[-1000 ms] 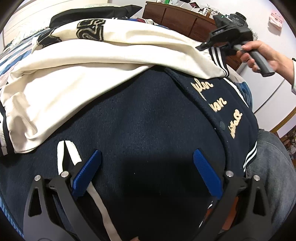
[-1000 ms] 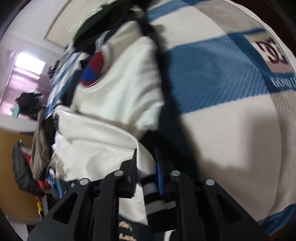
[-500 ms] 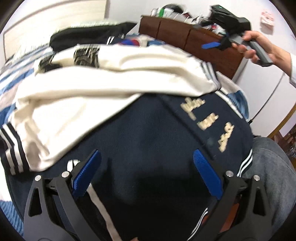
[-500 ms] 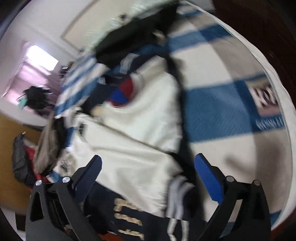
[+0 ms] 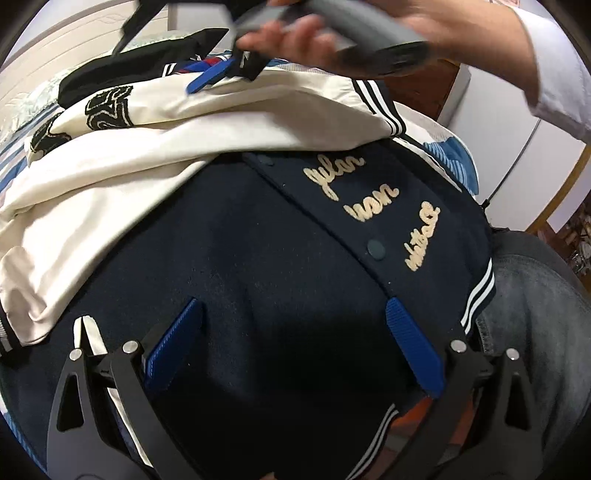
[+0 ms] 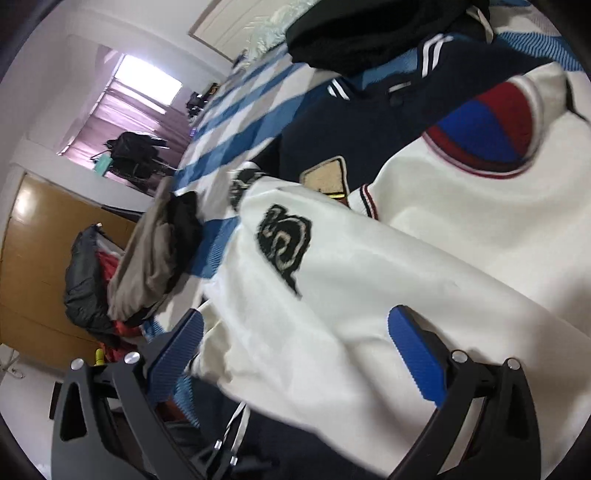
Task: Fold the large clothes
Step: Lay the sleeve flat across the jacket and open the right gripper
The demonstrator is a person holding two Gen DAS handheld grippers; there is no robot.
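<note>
- Blue-and-white checked bedding (image 6: 236, 110) covers the bed, running far beyond the right gripper (image 6: 295, 350) toward a bright window with purple curtains (image 6: 122, 107).
- Wooden wardrobe doors (image 6: 40, 236) stand off to the left of the right fingers, with a heap of grey and dark clothes (image 6: 147, 266) in front of them.
- A navy varsity jacket (image 5: 258, 251) with cream script lies on the bed directly ahead of the left gripper (image 5: 291, 343), whose fingers are spread wide and hold nothing.
- Its cream sleeve (image 6: 351, 302) is folded across the body, beneath the right fingers, which are also spread wide and empty.
- A hand (image 5: 332, 33) in a white cuff grips the right tool's handle above the jacket's far edge.
</note>
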